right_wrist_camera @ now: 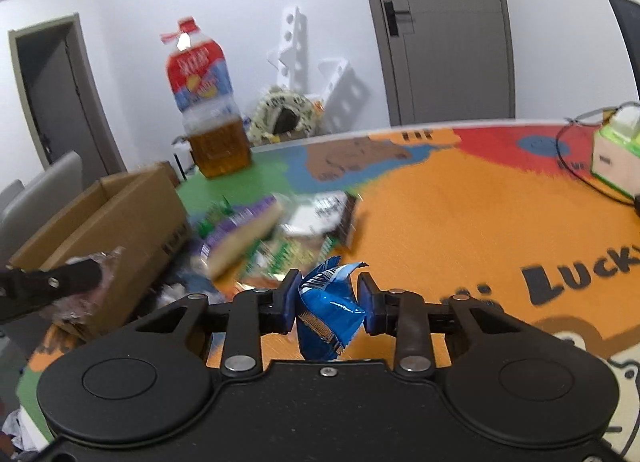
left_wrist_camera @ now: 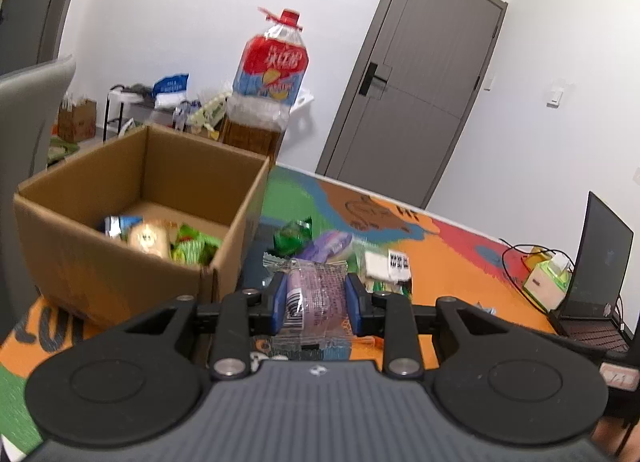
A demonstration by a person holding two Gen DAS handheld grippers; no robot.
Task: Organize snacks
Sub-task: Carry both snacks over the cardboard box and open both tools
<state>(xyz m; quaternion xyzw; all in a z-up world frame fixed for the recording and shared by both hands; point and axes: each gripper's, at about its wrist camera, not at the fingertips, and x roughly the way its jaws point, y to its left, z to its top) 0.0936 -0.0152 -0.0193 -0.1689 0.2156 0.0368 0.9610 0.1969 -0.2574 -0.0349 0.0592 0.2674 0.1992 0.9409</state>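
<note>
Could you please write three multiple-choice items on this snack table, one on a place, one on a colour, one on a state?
1. Where does the oil bottle stand?
A. inside the cardboard box
B. behind the cardboard box
C. on the laptop

2. What colour is the packet between the right gripper's fingers?
A. blue
B. yellow
C. red

3. What is the left gripper doing?
A. standing open and empty
B. gripping a tissue box
C. gripping a purple wrapped snack

Answers: 1 B, it rises beyond the box's far wall; 2 A, the foil is blue; 3 C, both pads press the wrapper.
</note>
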